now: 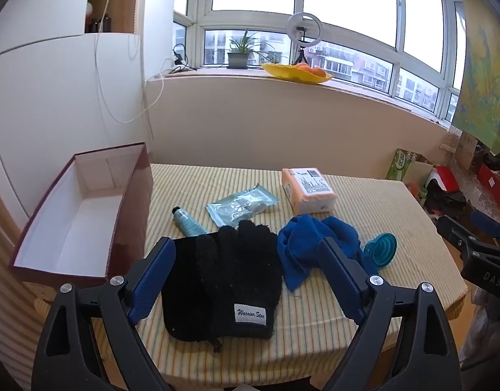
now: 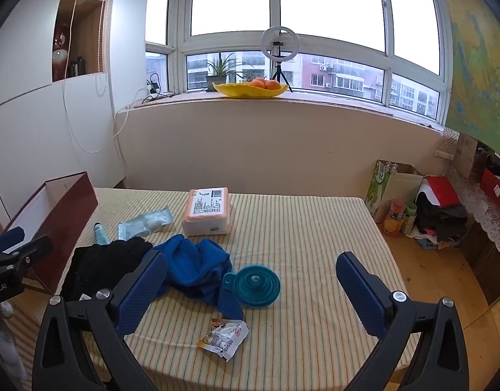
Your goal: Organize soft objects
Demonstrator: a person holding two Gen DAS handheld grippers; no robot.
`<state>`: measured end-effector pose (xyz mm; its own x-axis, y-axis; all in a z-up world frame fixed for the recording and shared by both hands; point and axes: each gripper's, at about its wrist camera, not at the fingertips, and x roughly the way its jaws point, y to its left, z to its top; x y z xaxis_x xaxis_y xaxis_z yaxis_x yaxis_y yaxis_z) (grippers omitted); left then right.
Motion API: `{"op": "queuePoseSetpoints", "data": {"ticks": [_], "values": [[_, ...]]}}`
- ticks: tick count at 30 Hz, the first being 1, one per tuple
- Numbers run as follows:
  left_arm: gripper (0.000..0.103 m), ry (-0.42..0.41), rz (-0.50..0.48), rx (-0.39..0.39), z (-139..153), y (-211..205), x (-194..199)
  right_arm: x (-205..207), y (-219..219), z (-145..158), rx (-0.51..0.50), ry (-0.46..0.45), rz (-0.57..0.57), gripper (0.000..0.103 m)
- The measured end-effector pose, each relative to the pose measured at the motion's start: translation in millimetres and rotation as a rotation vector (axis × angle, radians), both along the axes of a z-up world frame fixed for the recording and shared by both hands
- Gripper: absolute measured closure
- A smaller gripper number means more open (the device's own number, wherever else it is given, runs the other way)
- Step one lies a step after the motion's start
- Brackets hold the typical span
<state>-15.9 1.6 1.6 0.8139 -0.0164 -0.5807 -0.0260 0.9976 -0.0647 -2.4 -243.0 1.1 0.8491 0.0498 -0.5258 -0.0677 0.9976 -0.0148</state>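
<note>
A black knit glove (image 1: 232,277) lies on the striped table, between the fingers of my left gripper (image 1: 246,257), which is open and empty above it. A crumpled blue cloth (image 1: 310,244) lies just right of the glove; both also show in the right wrist view, the glove (image 2: 103,264) and the cloth (image 2: 194,268). My right gripper (image 2: 251,275) is open and empty over the table's front, with a teal folding funnel (image 2: 254,285) between its fingers. An open dark red box (image 1: 83,208) with a white inside stands at the table's left edge.
On the table also lie an orange tissue pack (image 1: 307,190), a clear wipe packet (image 1: 241,203), a small teal tube (image 1: 188,221) and a snack wrapper (image 2: 223,337). Boxes and clutter (image 2: 426,208) sit on the floor to the right. A windowsill holds a yellow fruit bowl (image 2: 250,89).
</note>
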Motion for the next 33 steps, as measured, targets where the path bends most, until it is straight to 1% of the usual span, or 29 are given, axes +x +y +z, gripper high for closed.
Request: {"op": "queuePoseSetpoints", "data": {"ticks": [33], "values": [[0.014, 0.001, 0.0, -0.003, -5.6, -0.1, -5.3, -5.7, 7.0, -2.7, -0.008, -0.001, 0.009, 0.001]]}}
